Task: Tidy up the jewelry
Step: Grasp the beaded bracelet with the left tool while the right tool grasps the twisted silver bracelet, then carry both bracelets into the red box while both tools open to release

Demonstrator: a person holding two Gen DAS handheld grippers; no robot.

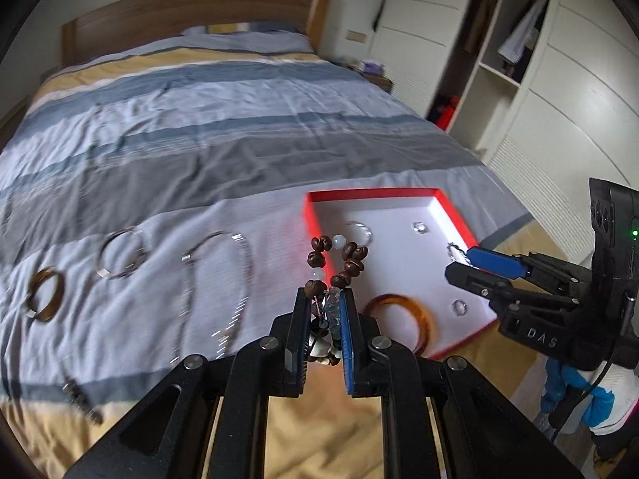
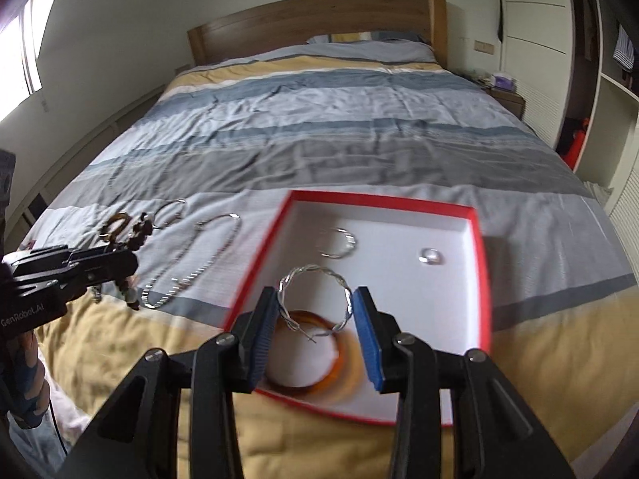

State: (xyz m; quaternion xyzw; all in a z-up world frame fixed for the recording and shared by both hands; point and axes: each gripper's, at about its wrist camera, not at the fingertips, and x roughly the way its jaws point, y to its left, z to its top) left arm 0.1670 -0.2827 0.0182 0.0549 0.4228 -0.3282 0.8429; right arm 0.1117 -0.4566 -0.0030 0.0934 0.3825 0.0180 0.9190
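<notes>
Beaded bracelet [image 1: 337,263], dark brown beads with a few pale ones, is clenched in my left jaws [image 1: 329,299]; its loop stands up past the tips, the rest hangs below between the pads. From the left wrist, the red box [image 1: 443,199] lies ahead and right of these jaws, its near-left wall just past the beads. Inside: an amber bangle [image 1: 415,311] and small rings. On the bed [image 1: 239,119], to the left, a chain necklace [image 1: 223,279] and two more bangles remain. My right gripper [image 1: 465,259] already reaches over the box's right side.

From the right wrist, a twisted silver bangle [image 2: 315,299] is grasped across its width between my right jaws [image 2: 315,307], flat loop over the box floor, above the amber bangle. Right hand is nearer; judged next: release there. Left gripper [image 2: 131,259] is off left, over the bed.
</notes>
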